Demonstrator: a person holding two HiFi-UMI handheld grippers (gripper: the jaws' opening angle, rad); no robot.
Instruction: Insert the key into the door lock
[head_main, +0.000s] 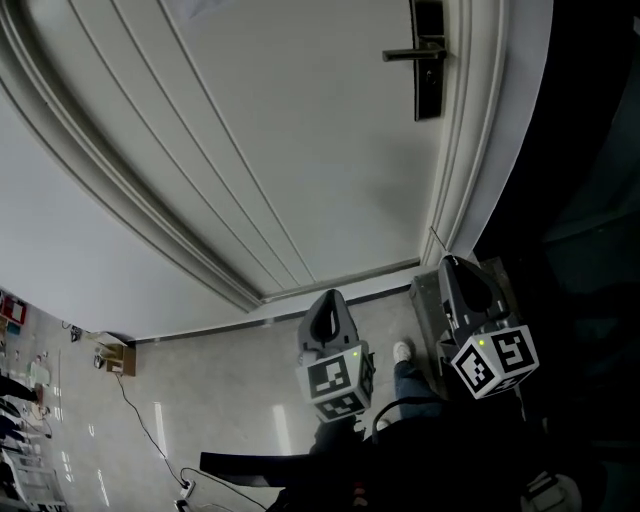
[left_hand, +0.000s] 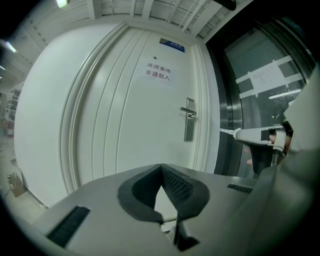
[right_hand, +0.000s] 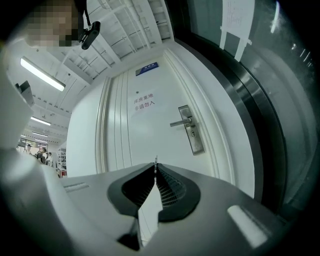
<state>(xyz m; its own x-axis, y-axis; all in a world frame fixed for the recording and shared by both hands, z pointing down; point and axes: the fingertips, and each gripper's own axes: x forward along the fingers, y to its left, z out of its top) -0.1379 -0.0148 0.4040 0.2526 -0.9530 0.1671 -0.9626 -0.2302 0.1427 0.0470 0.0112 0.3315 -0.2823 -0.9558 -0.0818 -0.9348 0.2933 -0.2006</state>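
My key (right_hand: 155, 159) shows only as a thin tip beyond the closed jaws of my right gripper (right_hand: 155, 167), the rest pinched out of sight, and the head view's top edge crops the lock plate (head_main: 428, 62).

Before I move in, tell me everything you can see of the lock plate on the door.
The lock plate is a tall, narrow, metal-looking rectangle, upright near the white door's right edge. A lever handle at its top points horizontally left; a small keyhole sits below it. Nothing touches it.
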